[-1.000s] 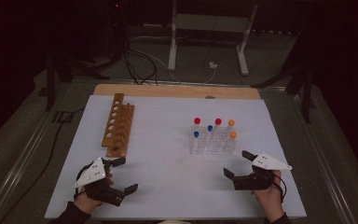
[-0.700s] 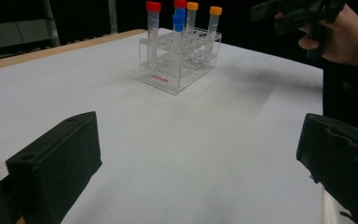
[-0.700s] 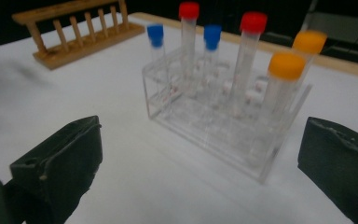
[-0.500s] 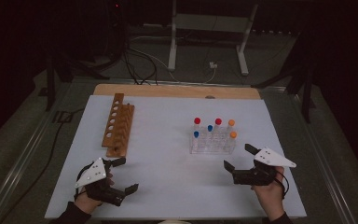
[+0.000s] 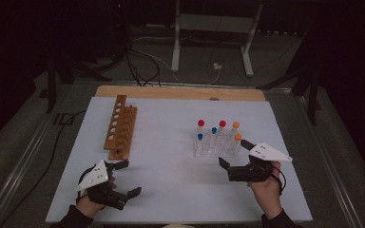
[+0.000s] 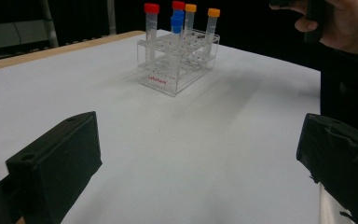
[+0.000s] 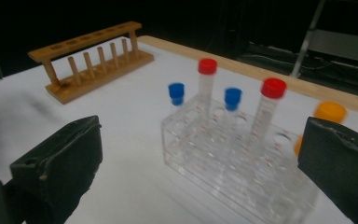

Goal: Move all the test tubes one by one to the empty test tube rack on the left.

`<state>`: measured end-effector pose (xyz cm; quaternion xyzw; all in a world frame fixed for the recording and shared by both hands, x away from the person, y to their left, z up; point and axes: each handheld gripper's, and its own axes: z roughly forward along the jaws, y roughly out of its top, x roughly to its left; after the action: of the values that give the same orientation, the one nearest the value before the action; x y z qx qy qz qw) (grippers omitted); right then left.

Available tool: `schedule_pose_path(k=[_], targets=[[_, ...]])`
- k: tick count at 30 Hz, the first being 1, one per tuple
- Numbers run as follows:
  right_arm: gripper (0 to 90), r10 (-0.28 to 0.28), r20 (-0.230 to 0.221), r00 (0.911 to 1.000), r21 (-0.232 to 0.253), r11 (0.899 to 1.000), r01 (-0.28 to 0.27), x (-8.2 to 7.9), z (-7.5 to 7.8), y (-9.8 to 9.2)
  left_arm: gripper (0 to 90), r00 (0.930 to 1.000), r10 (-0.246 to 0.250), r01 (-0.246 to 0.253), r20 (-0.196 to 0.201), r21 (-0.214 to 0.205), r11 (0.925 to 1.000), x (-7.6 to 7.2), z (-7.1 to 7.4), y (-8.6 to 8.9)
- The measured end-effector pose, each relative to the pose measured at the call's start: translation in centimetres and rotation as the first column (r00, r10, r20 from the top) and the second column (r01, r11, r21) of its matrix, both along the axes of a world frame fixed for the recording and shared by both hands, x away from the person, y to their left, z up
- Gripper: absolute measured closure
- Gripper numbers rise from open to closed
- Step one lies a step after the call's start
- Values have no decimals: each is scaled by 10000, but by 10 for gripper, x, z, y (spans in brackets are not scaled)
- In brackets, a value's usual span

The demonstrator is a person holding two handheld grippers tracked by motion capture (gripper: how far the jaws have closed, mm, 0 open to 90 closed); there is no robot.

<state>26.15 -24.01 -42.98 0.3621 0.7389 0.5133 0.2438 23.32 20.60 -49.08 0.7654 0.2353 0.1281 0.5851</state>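
1. Fingers of the right gripper [image 5: 233, 156] stand wide apart with nothing between them; it sits just off the near right corner of the clear tube rack [image 5: 217, 144], one jaw tip close beside the nearer orange-capped tube [image 5: 237, 137].
2. Both jaws of the left gripper [image 5: 125, 179] are likewise spread and empty. It rests low near the near left corner of the white surface [image 5: 171, 190], well apart from the rack of tubes.
3. Capped tubes stand upright in the clear rack, right of the surface's middle: two red [image 7: 207, 66], two blue [image 7: 176, 90], two orange. A wooden rack [image 5: 120, 127] lies empty toward the far left edge.
4. Likely risk: the clear rack looks light and nothing pins it down. A jaw coming in from the side could shove it across the smooth surface rather than close on a tube.
5. Tubes stand close together. With jaws this wide, closing on the orange one could catch a neighbour, tilting both.
6. In the right gripper view the near orange cap is partly hidden behind the jaw, so aim is hard to judge there.
7. A pinch on the cap alone may slip; the tube wall gives a surer hold.
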Motion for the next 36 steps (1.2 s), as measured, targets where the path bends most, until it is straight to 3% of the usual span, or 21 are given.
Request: schedule_pose_path(k=[9, 19, 29, 36], targets=[[0, 448, 109, 9989, -21, 9990, -448, 8, 1, 21, 5, 10000, -24, 24, -3, -65, 10000, 0, 0, 1], [0, 924, 289, 9953, -223, 9955, -918, 21, -9, 45, 5, 10000, -58, 58, 14, -54, 10000, 0, 1, 0], [0, 468, -114, 9988, -665, 9967, -475, 37, -23, 59, 5, 10000, -76, 76, 23, -78, 9999, 0, 1, 1], [7, -78, -326, 9994, -180, 9998, 72, 43, -29, 65, 5, 10000, -85, 85, 24, -60, 9999, -1, 1, 1]])
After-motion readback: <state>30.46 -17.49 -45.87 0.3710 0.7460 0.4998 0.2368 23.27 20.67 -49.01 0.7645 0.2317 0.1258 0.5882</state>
